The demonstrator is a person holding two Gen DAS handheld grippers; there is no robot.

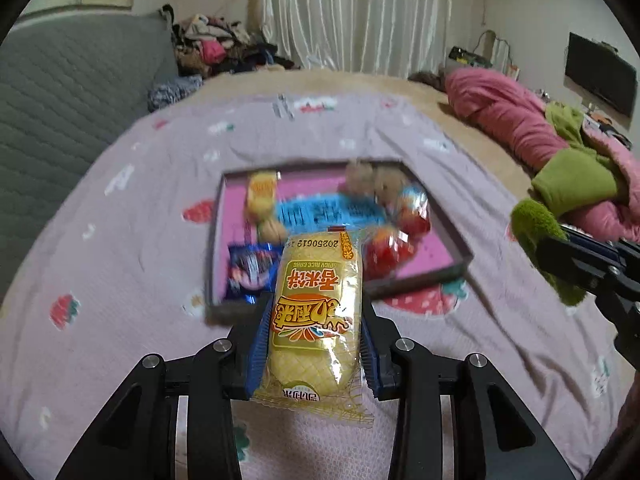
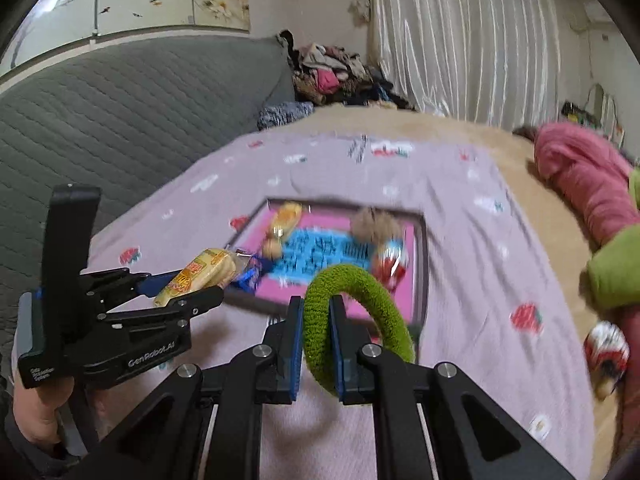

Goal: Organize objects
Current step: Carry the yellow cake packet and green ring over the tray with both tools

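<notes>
A yellow rice-cake packet hangs lengthwise between the blue pads of my left gripper, which is shut on it above the near rim of the tray. The right wrist view shows that same packet from the side, in the left gripper. My right gripper is shut on a fuzzy green ring, which arches up over the fingers. It holds the green ring at the right edge of the left wrist view. Both grippers are above the bed, in front of a dark-rimmed tray with a pink floor.
The tray holds a blue packet, a yellow snack, walnuts, red wrapped sweets and a dark blue packet. A red-and-white packet lies on the bed at right. Pink and green clothes lie right; a grey headboard is left.
</notes>
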